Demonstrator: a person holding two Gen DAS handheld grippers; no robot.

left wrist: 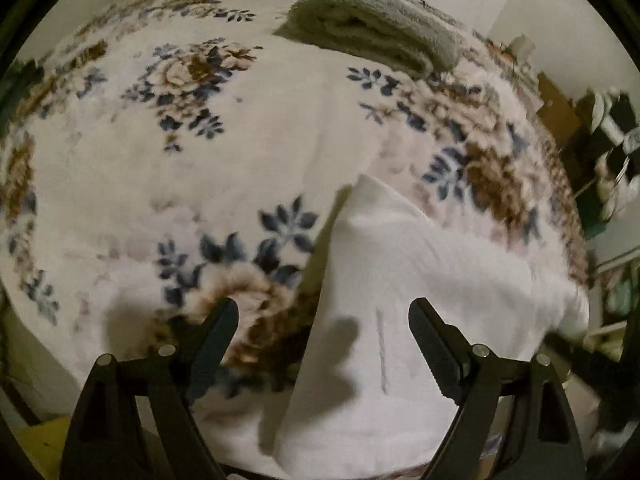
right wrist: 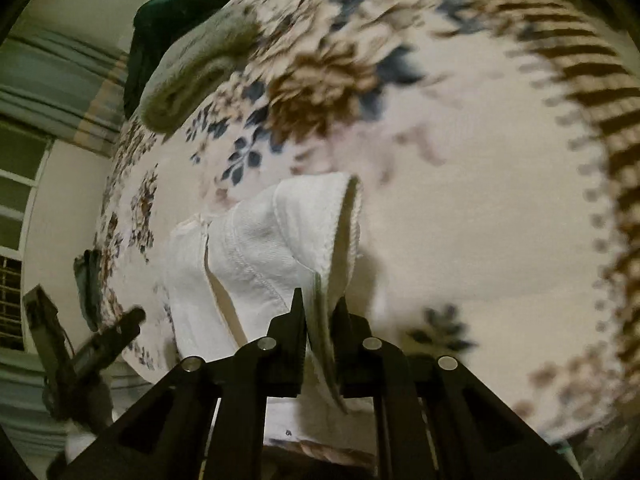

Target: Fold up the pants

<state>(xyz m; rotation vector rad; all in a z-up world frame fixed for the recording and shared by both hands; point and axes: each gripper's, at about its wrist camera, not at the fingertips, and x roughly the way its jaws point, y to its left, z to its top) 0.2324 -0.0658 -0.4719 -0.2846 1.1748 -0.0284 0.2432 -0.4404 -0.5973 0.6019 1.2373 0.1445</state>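
on the floral blanket (left wrist: 240, 152), white pants (left wrist: 400, 280) lying bunched, right gripper (right wrist: 319, 308) pinching a raised hem edge, left gripper (left wrist: 323, 312) spread wide above the cloth, folded towel (left wrist: 372, 32) well beyond.

pants (left wrist: 400, 280) cut off below

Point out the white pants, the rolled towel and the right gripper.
white pants (left wrist: 400, 280), left wrist view, on the flat fabric panel.
rolled towel (left wrist: 372, 28), left wrist view, on its upper folded layer.
right gripper (right wrist: 320, 304), right wrist view, between the fingertips clamping the pants' edge.
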